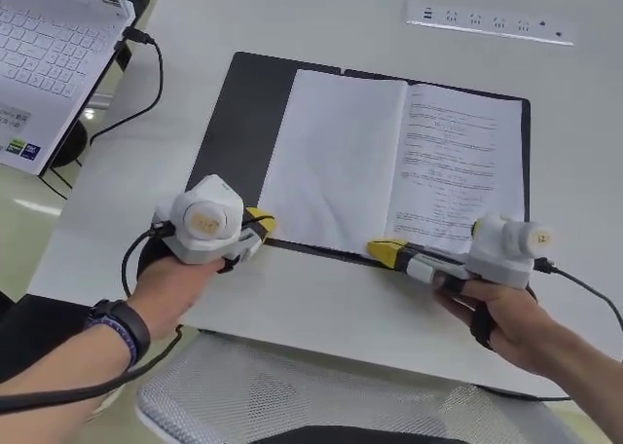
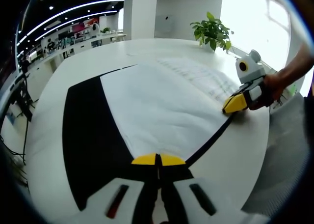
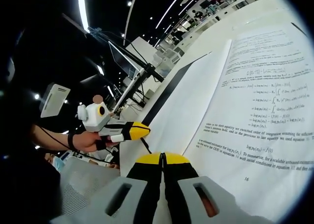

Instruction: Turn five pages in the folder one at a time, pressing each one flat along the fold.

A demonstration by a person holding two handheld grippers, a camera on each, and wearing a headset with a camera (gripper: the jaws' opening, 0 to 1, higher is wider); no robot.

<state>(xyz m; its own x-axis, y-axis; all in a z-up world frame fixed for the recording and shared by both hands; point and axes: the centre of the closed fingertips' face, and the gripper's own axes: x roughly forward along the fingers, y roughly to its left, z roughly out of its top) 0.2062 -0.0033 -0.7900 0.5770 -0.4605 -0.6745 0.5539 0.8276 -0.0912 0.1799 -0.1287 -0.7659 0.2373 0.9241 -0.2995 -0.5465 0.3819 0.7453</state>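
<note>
An open black folder (image 1: 234, 123) lies on the white table. Its left page (image 1: 336, 157) is blank white, its right page (image 1: 458, 166) carries printed formulas. My left gripper (image 1: 261, 224) is shut, its yellow tips at the folder's near edge by the blank page's lower left corner (image 2: 157, 159). My right gripper (image 1: 383, 252) is shut too, its tips resting at the bottom of the fold between the two pages (image 3: 162, 158). The blank page (image 2: 157, 106) and printed page (image 3: 265, 111) both lie flat. Nothing is held in either gripper.
A white laptop (image 1: 49, 55) sits at the far left with a black cable (image 1: 156, 74) running toward the folder. A white power strip (image 1: 487, 20) lies at the table's far edge. A grey mesh chair (image 1: 321, 395) is below the near table edge.
</note>
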